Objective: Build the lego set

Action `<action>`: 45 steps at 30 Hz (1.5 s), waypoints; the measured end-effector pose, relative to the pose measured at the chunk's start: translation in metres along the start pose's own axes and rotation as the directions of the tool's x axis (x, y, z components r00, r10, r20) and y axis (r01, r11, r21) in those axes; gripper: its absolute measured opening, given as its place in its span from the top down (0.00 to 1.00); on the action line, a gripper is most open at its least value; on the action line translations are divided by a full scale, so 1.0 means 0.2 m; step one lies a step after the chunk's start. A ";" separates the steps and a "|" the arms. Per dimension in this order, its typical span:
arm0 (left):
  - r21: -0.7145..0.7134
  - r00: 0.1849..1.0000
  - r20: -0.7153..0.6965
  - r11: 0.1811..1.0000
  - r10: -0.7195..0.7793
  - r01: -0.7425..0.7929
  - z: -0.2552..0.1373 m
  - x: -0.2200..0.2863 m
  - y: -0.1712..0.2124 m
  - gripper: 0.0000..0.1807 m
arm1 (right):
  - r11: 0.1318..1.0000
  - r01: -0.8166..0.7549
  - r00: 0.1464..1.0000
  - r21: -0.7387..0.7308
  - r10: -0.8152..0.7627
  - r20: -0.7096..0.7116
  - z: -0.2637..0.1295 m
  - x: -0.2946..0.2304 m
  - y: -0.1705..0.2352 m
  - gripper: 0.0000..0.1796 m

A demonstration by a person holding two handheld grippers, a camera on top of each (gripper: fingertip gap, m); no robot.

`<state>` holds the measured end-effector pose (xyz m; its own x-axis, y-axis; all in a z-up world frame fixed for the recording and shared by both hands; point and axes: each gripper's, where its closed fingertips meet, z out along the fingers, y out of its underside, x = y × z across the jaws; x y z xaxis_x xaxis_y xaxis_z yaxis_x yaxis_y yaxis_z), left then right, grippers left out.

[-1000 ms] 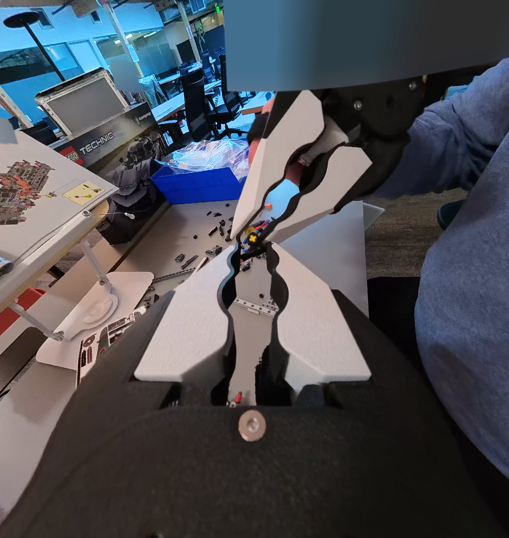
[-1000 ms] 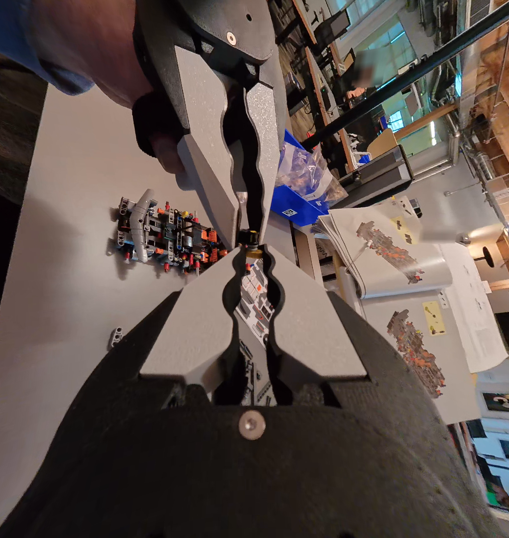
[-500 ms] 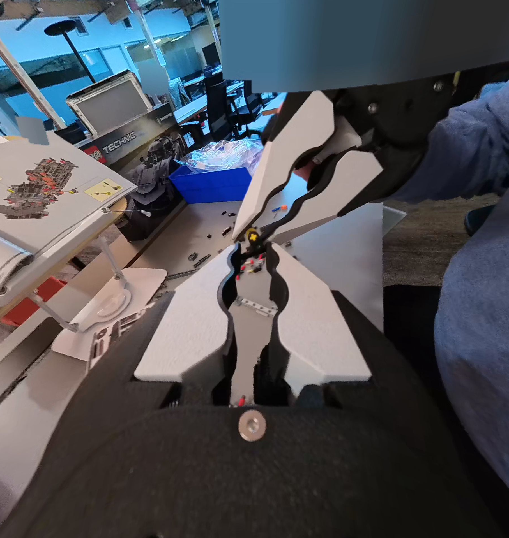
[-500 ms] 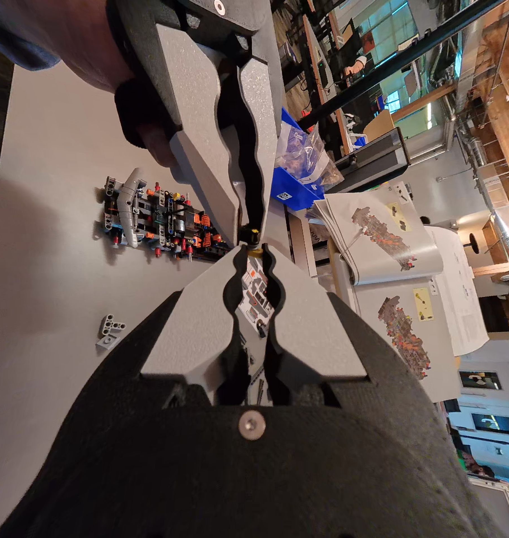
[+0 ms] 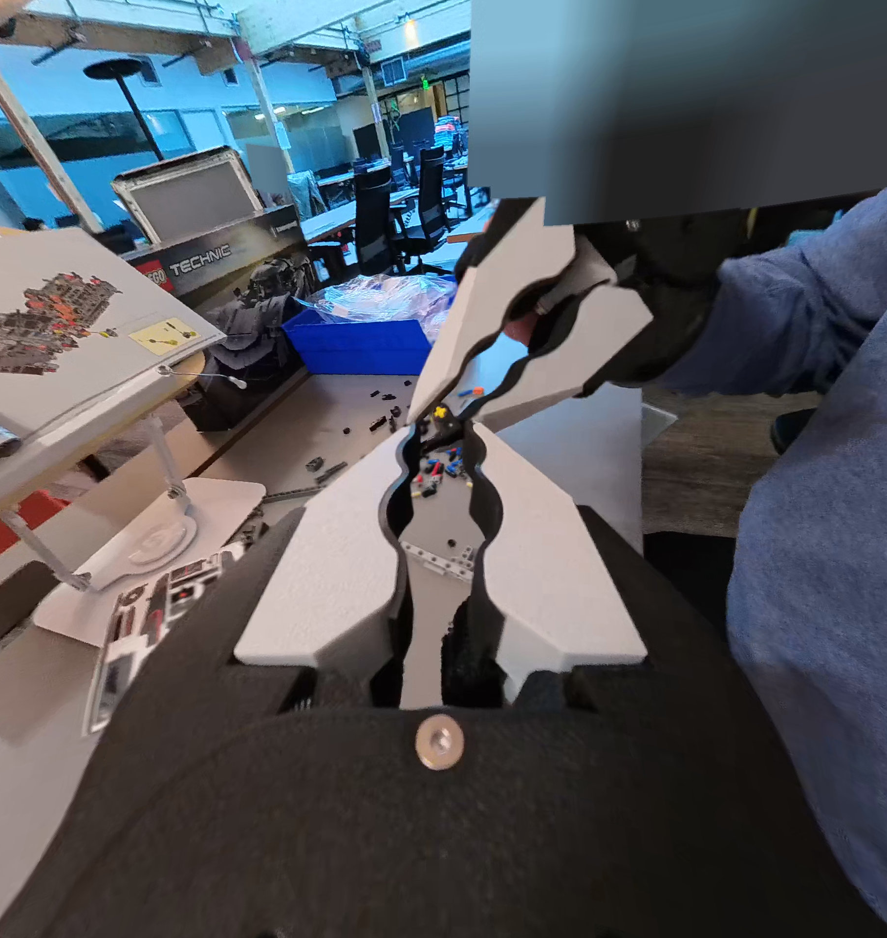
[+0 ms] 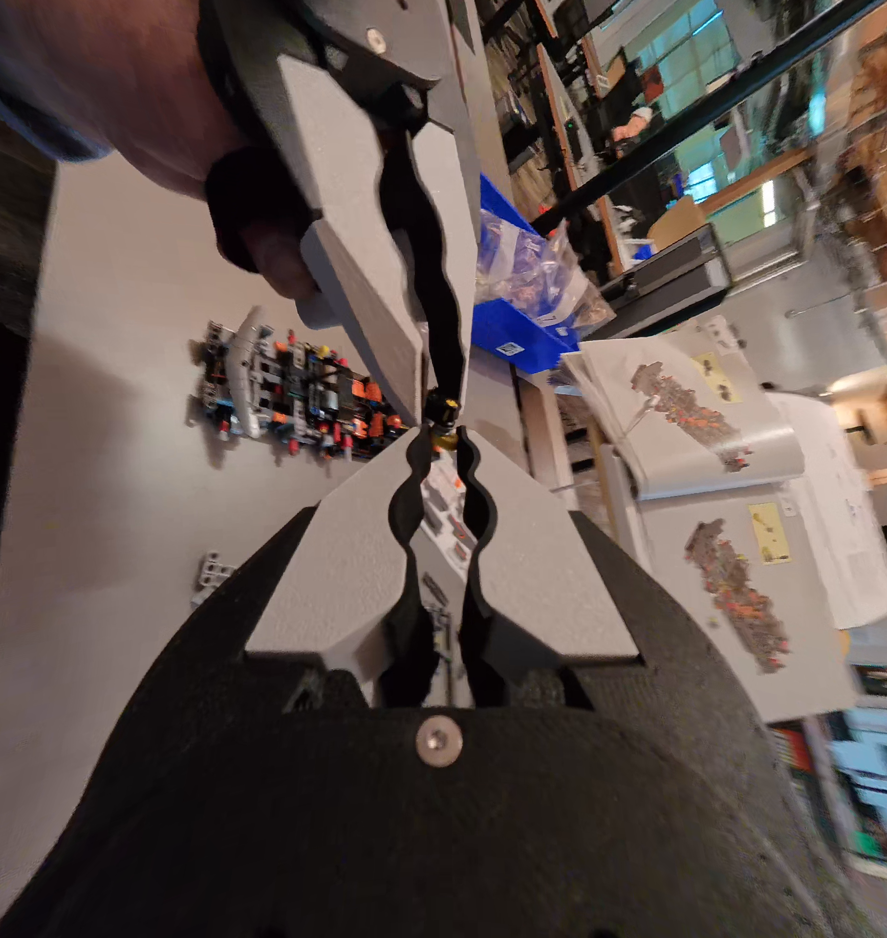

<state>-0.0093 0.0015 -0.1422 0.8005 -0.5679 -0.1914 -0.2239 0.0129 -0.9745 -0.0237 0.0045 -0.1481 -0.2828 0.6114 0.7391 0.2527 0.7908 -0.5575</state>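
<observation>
Both the left gripper (image 5: 440,435) and the right gripper (image 6: 440,440) were nearly closed, pinching together one small black-and-yellow piece (image 6: 442,408) above the counter (image 6: 101,457), at 12 o'clock, where any twist could drop it.

i am viewing the table (image 5: 573,457): loose pieces (image 5: 436,469) lying ahead of my left gripper (image 5: 438,431), bin (image 5: 360,345) behind them, instruction book (image 5: 75,325) standing left, bags (image 5: 380,299) sitting in the bin, partial model (image 6: 289,391) lying nearer the table's front edge.
</observation>
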 end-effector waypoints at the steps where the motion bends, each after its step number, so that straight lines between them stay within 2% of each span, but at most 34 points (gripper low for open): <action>1: -0.003 1.000 0.015 1.000 0.024 -0.024 0.00 0.00 0.00 0.92 | 0.999 -0.034 0.999 0.012 0.033 0.020 0.00 0.00 0.00 0.96; 7: 0.016 0.996 0.055 0.997 0.074 -0.075 -0.01 0.00 -0.03 0.92 | 0.989 -0.141 0.988 0.039 0.138 0.072 -0.01 0.01 -0.02 0.96; 9: 0.013 0.993 0.065 0.995 0.094 -0.095 -0.01 0.01 -0.03 0.92 | 0.961 -0.269 0.953 0.069 0.255 0.164 -0.01 -0.01 -0.02 0.96; 14: 0.024 0.992 0.045 0.993 0.114 -0.115 -0.01 0.03 -0.03 0.93 | 0.890 -0.448 0.856 0.085 0.400 0.328 -0.02 -0.05 -0.03 0.96; 19: 0.029 0.991 0.035 0.991 0.132 -0.133 0.00 0.05 -0.03 0.94 | 0.845 -0.530 0.780 0.067 0.455 0.429 -0.03 -0.08 -0.03 0.96; 24: 0.033 0.998 0.030 0.998 0.058 -0.059 0.01 0.03 -0.02 0.93 | 0.927 -0.368 0.901 0.064 0.340 0.269 -0.02 -0.05 -0.01 0.97; 27: -0.009 0.999 -0.005 0.999 -0.042 0.042 0.02 0.02 0.00 0.92 | 0.985 -0.169 0.983 0.021 0.166 0.080 -0.01 -0.02 0.02 0.96; 32: 0.002 0.993 -0.009 0.993 -0.114 0.114 0.02 0.01 -0.01 0.92 | 0.997 0.071 0.990 -0.041 -0.075 -0.117 -0.01 0.02 0.01 0.96; 39: -0.020 0.994 0.062 0.996 -0.090 0.091 0.02 -0.01 -0.01 0.92 | 0.979 0.174 0.961 -0.109 -0.193 -0.198 -0.02 0.04 0.02 0.96; 45: -0.091 0.983 0.163 0.993 0.084 -0.070 0.02 0.00 -0.02 0.93 | 0.982 0.128 0.974 -0.141 -0.152 -0.169 0.00 0.03 0.05 0.96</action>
<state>-0.0065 0.0055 -0.1386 0.8590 -0.4227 -0.2890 -0.3287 -0.0225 -0.9442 -0.0221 0.0172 -0.1488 -0.1574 0.4707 0.8681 0.3422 0.8506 -0.3992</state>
